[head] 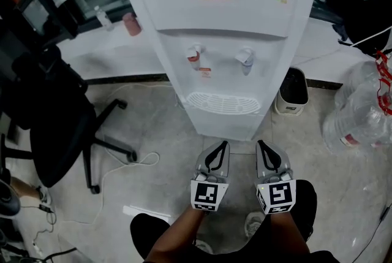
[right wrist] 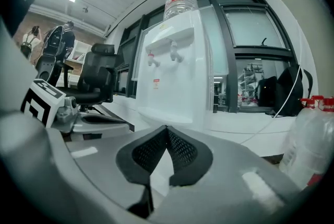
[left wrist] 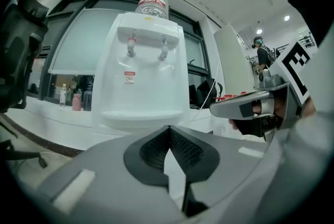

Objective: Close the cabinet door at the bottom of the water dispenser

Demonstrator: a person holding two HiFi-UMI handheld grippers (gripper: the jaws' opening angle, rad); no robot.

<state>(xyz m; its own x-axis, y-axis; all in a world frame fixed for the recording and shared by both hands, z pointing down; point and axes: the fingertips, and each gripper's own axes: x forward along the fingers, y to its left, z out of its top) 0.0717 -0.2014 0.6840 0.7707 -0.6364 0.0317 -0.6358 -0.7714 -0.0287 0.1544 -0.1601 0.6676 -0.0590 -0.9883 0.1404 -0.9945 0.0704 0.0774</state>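
Currently I hold the left gripper [head: 223, 145] and right gripper [head: 261, 145] side by side, both closed on nothing, near the water dispenser [head: 220, 41]; its cabinet door seems hidden under the drip tray [head: 222, 102].

We hold our left tool [head: 221, 146] and our right tool [head: 262, 145] side by side in front of us, near each other but not touching, both pointing forward and about level. The left tool's jaws are closed, their ribbed pads meeting at the tips with nothing between them. The right tool's jaws are closed the same way, also empty. Each tool's marker cube faces up at the rear. Our bare left forearm [head: 174, 238] and right forearm [head: 283, 236] reach forward behind the tools.
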